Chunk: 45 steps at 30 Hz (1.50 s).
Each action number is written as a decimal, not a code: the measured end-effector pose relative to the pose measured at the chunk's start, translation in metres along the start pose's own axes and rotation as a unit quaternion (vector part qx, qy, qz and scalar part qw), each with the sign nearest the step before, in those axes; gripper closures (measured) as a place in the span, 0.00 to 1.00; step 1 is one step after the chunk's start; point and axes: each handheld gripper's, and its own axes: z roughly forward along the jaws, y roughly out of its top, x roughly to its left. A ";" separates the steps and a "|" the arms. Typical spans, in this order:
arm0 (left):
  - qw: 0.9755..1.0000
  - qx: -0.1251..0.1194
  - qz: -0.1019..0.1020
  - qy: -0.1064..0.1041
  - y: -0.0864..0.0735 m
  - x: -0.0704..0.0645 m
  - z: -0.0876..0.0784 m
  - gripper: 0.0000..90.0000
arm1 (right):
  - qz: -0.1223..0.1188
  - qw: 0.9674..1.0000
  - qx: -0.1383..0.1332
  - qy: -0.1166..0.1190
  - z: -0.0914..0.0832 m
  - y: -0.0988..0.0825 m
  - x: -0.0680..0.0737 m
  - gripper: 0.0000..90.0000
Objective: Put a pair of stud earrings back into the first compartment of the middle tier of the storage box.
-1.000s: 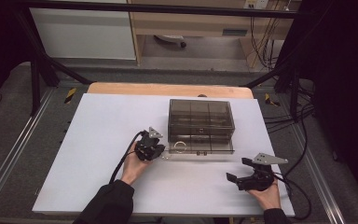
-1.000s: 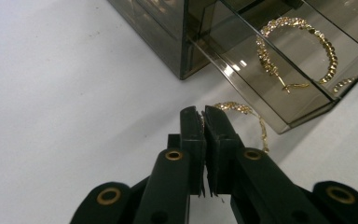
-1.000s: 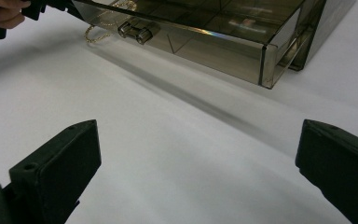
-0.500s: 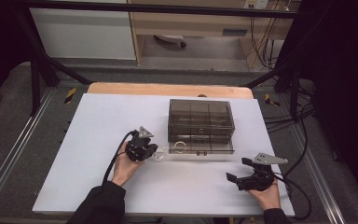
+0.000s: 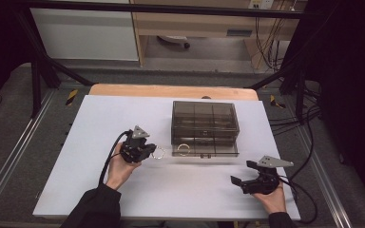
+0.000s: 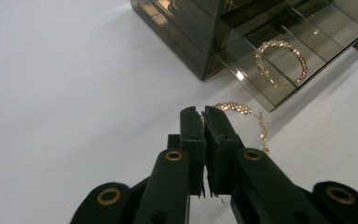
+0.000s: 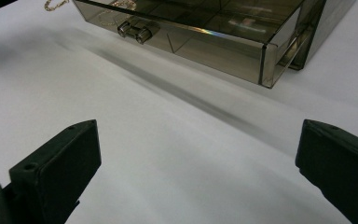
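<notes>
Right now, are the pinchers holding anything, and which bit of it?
The left gripper is shut on a gold twisted hoop earring, pinching one side of its rim, outside the smoky clear plastic drawer box. The right gripper is open, holding nothing.

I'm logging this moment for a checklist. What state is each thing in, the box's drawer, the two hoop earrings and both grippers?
Drawer: pulled out of the smoky box.
Earring in drawer: lying flat in a drawer compartment.
Second earring: outside the drawer, pinched by the left gripper.
Left gripper: shut on the second earring.
Right gripper: open, holding nothing, above the table.
</notes>
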 end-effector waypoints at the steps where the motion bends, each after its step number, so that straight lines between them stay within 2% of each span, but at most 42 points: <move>1: 1.000 -0.001 0.001 -0.001 0.001 0.000 -0.002 0.96 | 0.000 1.000 0.000 0.000 0.000 0.000 0.000 0.01; 6: 1.000 -0.007 0.002 -0.004 0.009 -0.003 -0.007 0.96 | 0.000 1.000 0.001 0.000 0.000 0.000 0.000 0.01; 20: 0.999 -0.019 0.025 -0.006 0.034 -0.017 -0.018 0.96 | -0.001 1.000 0.001 0.001 0.000 0.000 0.000 0.01; 32: 0.999 -0.016 0.041 -0.019 0.050 -0.038 -0.002 0.96 | -0.001 1.000 0.001 0.000 0.000 0.000 0.000 0.01; 45: 0.999 -0.012 0.044 -0.025 0.060 -0.055 0.023 0.96 | -0.001 1.000 0.002 0.001 0.000 0.000 0.000 0.01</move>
